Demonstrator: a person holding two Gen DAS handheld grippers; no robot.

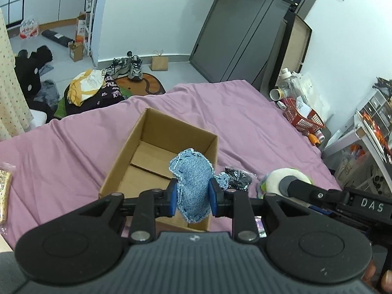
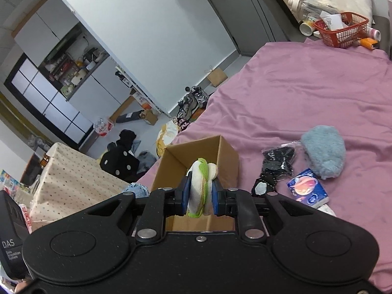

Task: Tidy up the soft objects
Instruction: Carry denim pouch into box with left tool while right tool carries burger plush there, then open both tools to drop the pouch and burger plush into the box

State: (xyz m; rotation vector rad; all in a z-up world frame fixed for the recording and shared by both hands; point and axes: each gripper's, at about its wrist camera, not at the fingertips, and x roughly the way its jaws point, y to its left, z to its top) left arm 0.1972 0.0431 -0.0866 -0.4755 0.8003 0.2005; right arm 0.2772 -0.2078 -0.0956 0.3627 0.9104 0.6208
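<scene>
On the pink bedsheet [image 1: 245, 112] sits an open cardboard box [image 1: 156, 137]. Above it, the left gripper [image 1: 192, 194] pinches a denim pouch [image 1: 192, 186] mid-body; the right gripper [image 2: 199, 193] squeezes a white-green plush [image 2: 202, 186]. Both look light and squashy, so a middle grip suits.

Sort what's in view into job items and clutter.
Job: denim pouch in left gripper; white-green toy in right gripper; cardboard box; fluffy blue mitt; black sequin bag.

Clutter: red basket, shoes, paper bag.
</scene>
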